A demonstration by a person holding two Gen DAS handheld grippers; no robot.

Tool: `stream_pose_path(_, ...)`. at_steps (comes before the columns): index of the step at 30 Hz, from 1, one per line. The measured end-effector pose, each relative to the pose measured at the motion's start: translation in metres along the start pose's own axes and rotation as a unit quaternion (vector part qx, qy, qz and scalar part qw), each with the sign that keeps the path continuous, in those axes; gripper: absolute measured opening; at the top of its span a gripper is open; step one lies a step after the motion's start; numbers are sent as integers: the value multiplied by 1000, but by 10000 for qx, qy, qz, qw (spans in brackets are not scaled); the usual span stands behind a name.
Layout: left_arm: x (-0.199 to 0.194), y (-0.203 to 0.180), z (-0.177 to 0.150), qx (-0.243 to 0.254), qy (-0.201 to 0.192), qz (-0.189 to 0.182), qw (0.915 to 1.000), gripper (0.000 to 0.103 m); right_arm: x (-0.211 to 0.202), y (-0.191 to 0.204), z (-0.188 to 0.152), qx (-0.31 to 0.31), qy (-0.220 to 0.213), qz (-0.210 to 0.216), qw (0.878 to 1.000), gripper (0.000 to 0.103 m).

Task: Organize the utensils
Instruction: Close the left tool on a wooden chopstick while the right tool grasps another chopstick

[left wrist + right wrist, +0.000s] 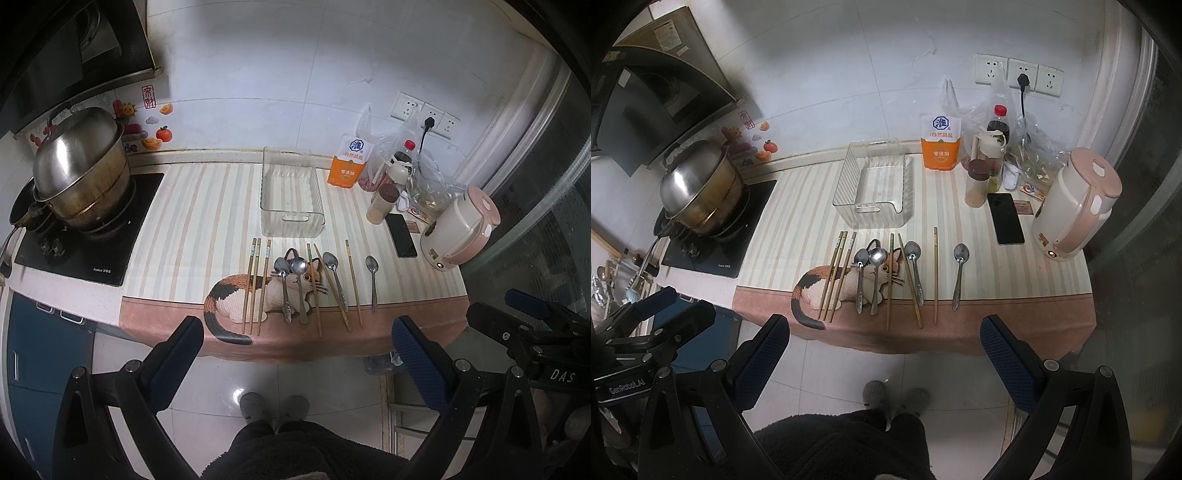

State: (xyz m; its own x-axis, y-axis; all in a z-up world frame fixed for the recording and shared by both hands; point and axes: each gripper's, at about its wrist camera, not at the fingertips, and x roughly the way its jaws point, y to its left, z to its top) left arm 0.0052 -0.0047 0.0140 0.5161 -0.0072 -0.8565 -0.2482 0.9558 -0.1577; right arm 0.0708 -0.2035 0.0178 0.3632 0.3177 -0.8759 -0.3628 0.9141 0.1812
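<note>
Several wooden chopsticks (251, 286) (833, 275) and metal spoons (283, 288) (860, 278) lie in a row near the front of the counter on a cat-print mat (173, 229) (1015, 280). One spoon (372, 282) (958, 275) lies apart at the right. A clear plastic bin (291, 192) (875, 184) stands empty behind them. My left gripper (295, 336) is open and empty, held in front of the counter edge above the floor. My right gripper (884, 334) is also open and empty, beside the left one.
A steel pot (79, 166) (701, 188) sits on the stove at the left. At the right stand an orange salt bag (347, 162) (940, 144), bottles, plastic bags, a black phone (400, 234) (1004, 218) and a pink kettle (460, 229) (1075, 203).
</note>
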Motion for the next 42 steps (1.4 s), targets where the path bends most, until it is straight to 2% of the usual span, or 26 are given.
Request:
stream_pose_path(4, 3, -3, 2, -50, -3, 35, 10000, 103, 1, 0, 0, 15, -6, 1, 10000, 103)
stream_pose_path(6, 8, -5, 5, -96, -107, 199, 9997, 103, 7, -4, 2, 38, -56, -56, 10000, 103)
stream_pose_path(10, 25, 1, 11, -240, -617, 890, 9938, 103, 30, -21, 7, 187, -318, -208, 9991, 103)
stream_pose_path(13, 48, 7, 16, -229, -884, 1604, 9828, 103, 61, -42, 8, 328, -364, -280, 9984, 103)
stream_pose_path(15, 69, 12, 18, -188, -868, 2032, 9751, 103, 87, -53, 9, 362, -356, -449, 9977, 103)
stream_pose_path(17, 97, 22, 19, -190, -685, 2276, 9712, 103, 114, -62, 9, 380, -229, -507, 9977, 99)
stream_pose_path(18, 111, 30, 20, -208, -538, 2312, 9712, 103, 133, -64, 10, 392, -107, -495, 9979, 91)
stream_pose_path(19, 128, 37, 19, -221, -374, 2301, 9722, 103, 144, -67, 9, 406, -29, -501, 9979, 79)
stream_pose_path(20, 145, 44, 19, -251, -190, 2265, 9735, 103, 158, -70, 9, 432, 75, -486, 9979, 72)
stream_pose_path(21, 157, 53, 18, -266, -59, 2232, 9744, 103, 173, -72, 10, 469, 173, -461, 9977, 62)
stream_pose_path(22, 177, 60, 18, -298, 132, 2128, 9765, 103, 188, -74, 11, 496, 285, -475, 9972, 55)
stream_pose_path(24, 206, 68, 19, -328, 444, 1920, 9798, 102, 214, -77, 10, 538, 460, -494, 9963, 51)
stream_pose_path(27, 263, 84, 22, -357, 949, 1429, 9845, 85, 249, -82, 11, 659, 708, -496, 9941, 44)
stream_pose_path(29, 297, 90, 23, -343, 1250, 1227, 9839, 65, 268, -85, 12, 772, 870, -461, 9921, 37)
stream_pose_path(30, 310, 93, 23, -344, 1367, 1121, 9836, 63, 278, -86, 13, 814, 955, -465, 9910, 31)
stream_pose_path(31, 325, 96, 23, -357, 1495, 999, 9831, 53, 287, -87, 13, 846, 1059, -487, 9896, 24)
stream_pose_path(32, 339, 99, 23, -368, 1641, 888, 9817, 46, 296, -88, 14, 874, 1154, -476, 9883, 21)
stream_pose_path(33, 348, 102, 24, -386, 1716, 817, 9810, 46, 305, -88, 14, 894, 1246, -479, 9870, 19)
stream_pose_path(38, 380, 101, 20, -284, 2019, 522, 9776, 43, 338, -89, 20, 907, 1557, -608, 9817, 18)
stream_pose_path(39, 383, 99, 19, -261, 2062, 450, 9771, 39, 344, -88, 20, 902, 1606, -637, 9808, 18)
stream_pose_path(42, 386, 99, 16, -369, 1993, 124, 9792, 12, 364, -90, 21, 890, 1771, -780, 9771, 18)
